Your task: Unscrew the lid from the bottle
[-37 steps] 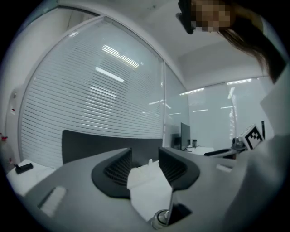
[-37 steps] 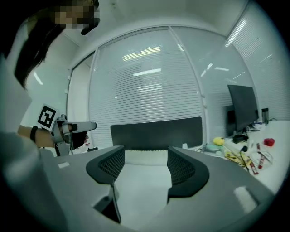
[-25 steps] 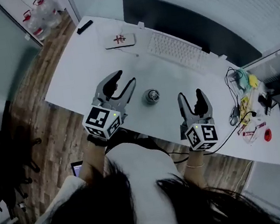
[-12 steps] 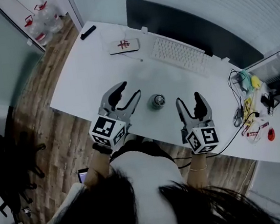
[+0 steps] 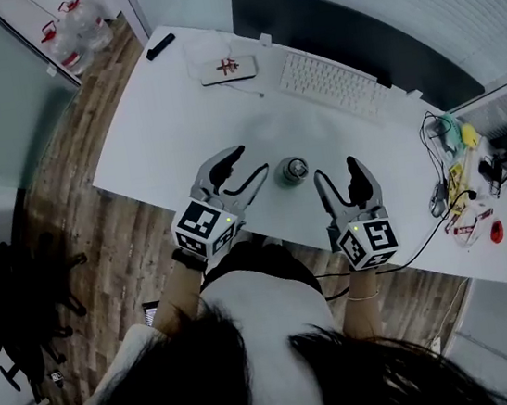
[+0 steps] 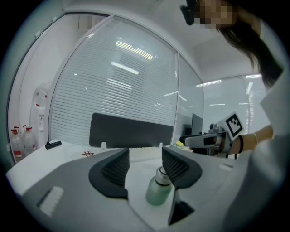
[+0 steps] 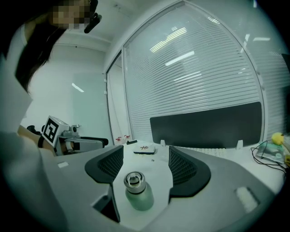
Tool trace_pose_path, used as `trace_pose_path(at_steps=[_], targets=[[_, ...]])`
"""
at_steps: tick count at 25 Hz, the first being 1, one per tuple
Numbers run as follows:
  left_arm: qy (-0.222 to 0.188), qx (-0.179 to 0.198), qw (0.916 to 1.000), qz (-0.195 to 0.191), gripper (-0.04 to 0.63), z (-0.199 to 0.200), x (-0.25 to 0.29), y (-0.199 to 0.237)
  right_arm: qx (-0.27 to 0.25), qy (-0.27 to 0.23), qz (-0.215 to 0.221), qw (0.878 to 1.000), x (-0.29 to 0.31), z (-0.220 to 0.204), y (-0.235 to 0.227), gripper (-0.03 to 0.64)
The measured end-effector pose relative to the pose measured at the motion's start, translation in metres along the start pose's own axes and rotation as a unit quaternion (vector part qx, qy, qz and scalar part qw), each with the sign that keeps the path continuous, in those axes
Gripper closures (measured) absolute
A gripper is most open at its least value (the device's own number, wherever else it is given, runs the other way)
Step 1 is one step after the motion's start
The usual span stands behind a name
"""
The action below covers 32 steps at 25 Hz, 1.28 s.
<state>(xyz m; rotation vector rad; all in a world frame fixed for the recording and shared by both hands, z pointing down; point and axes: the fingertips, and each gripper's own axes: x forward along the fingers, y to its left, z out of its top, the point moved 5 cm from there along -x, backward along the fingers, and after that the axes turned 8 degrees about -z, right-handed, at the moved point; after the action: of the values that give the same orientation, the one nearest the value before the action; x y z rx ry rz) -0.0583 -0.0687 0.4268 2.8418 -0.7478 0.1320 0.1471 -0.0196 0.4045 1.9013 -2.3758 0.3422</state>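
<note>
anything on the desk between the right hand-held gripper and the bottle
Nothing: in the head view only bare desk separates the right hand-held gripper from the bottle.

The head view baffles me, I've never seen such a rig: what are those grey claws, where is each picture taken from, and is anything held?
No robot here: a person holds a hand-held gripper in each hand, the left gripper and the right gripper; the marker cubes are part of them. The head view comes from a camera on the person's head, looking down at a white table. The other two views come from a camera on each gripper, looking along its fingers. On the table are a small bottle with its lid on, and a keyboard. Nothing is held: both grippers are open, the left one's fingers have just been opening, and the bottle stands untouched ahead of them.
</note>
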Motion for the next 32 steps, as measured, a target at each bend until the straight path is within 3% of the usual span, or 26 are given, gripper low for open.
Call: trace_pose_path(at_steps=[14, 20, 32], targets=[[0.075, -0.012, 0.9931, -0.089, 0.333, -0.077, 0.033, -0.018, 0.022, 0.049, 0.088, 0.995, 0.023, -0.044, 0.014, 0.33], [0.105, 0.015, 0.9874, -0.117, 0.308, -0.095, 0.045, -0.017, 0.015, 0.069, 0.117, 0.991, 0.031, -0.058, 0.019, 0.331], [0.138, 0.033, 0.9717, -0.189, 0.272, -0.13, 0.067, -0.015, -0.012, 0.082, 0.142, 0.986, 0.047, -0.075, 0.023, 0.331]])
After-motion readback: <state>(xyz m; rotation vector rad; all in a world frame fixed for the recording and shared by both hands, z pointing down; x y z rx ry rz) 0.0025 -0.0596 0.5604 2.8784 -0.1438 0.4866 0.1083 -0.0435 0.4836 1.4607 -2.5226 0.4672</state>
